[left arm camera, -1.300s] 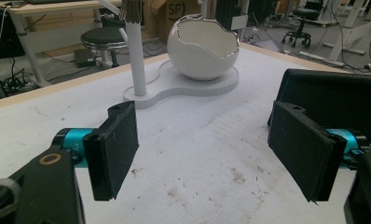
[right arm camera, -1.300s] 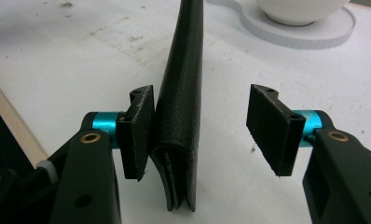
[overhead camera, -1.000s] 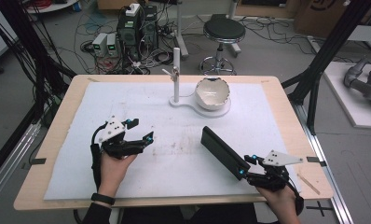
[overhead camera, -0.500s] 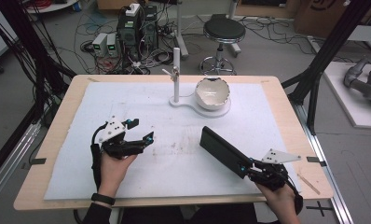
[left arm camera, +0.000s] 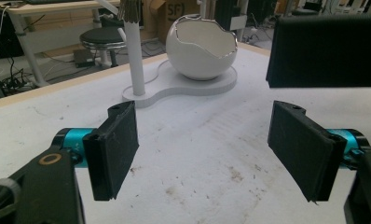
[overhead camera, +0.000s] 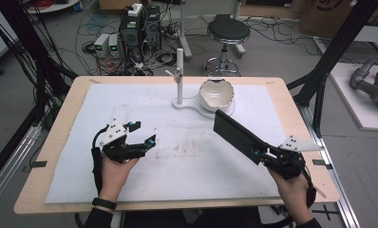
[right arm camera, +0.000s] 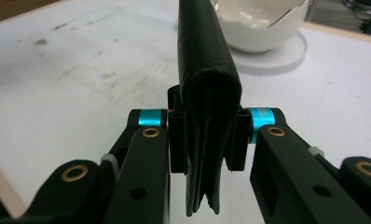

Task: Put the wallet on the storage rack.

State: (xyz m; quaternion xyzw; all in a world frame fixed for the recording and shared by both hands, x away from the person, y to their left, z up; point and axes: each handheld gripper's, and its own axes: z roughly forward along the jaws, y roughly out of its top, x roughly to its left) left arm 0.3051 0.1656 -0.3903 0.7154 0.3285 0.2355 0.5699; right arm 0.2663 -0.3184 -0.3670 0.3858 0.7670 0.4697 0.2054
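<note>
Item 1: black wallet [overhead camera: 237, 135], flat, folded, leather-like. Held off the white mat [overhead camera: 144, 102] by its near end, right of centre, in front of the egg-shaped bowl [overhead camera: 216, 93] and apart from it. In the high view the long axis runs diagonally, from the right gripper [overhead camera: 263, 154] up and left toward the bowl; the free end points at the bowl's stand [overhead camera: 179, 76]. In the right gripper view the wallet [right arm camera: 207, 84] stands on edge, rounded fold uppermost, open leaves down.

Item 2: right gripper. Jaws have just been closing and now clamp both faces of the wallet near its end; the pads press on it.

Item 3: left gripper [overhead camera: 142, 134]. Jaws spread wide, nothing between the pads [left arm camera: 116, 149]; it rests low over the mat at the left, well apart from the wallet [left arm camera: 326, 51].

Handling note, judged: the step appears to be the lift after the grasp. The grip sits at 1 end, so the free end may sag or swing; a slow, level carry seems wise, keeping the far corner clear of the bowl rim. A deeper bite would probably hold steadier.
</note>
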